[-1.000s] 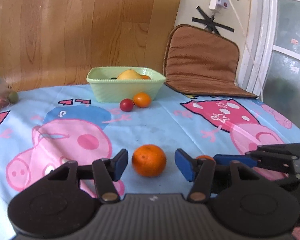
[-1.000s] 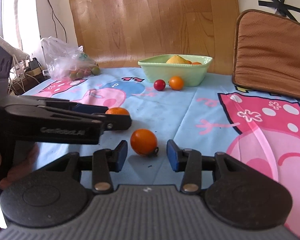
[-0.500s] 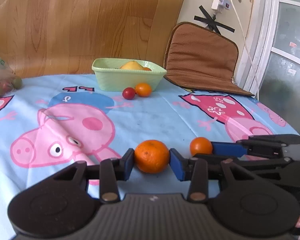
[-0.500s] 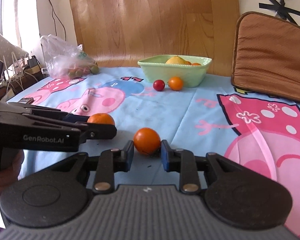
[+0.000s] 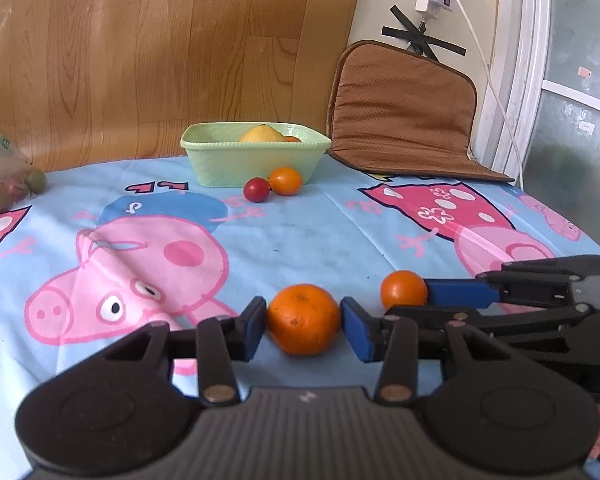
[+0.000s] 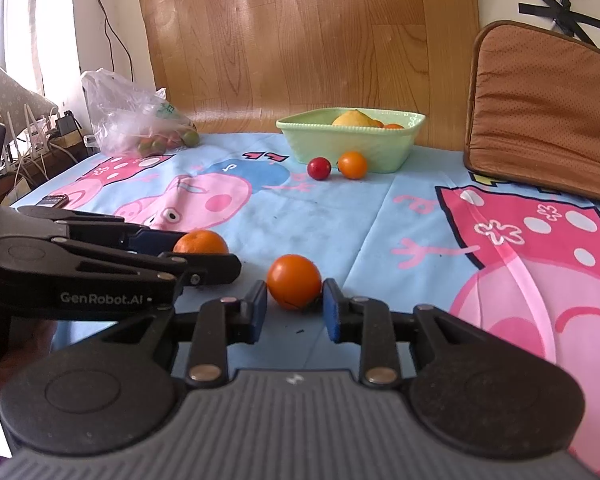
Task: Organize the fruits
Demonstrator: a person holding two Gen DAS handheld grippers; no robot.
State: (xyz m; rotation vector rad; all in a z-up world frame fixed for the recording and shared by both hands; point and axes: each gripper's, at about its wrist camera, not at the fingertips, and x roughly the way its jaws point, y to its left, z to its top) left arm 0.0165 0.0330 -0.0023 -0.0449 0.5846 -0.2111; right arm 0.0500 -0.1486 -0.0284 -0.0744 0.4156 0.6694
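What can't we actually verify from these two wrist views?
- Green bowl contents: both views, its wall hides all but the fruit tops.
- Plastic bag: left view, cut by the frame edge.
- Left gripper grip on the mandarin: contact unclear; right view, its fingers hide the fruit.

Beyond the left gripper (image 5: 303, 320), the green bowl (image 5: 256, 160) wall hides most of its fruit; the plastic bag (image 5: 0, 176) at far left is cut off.
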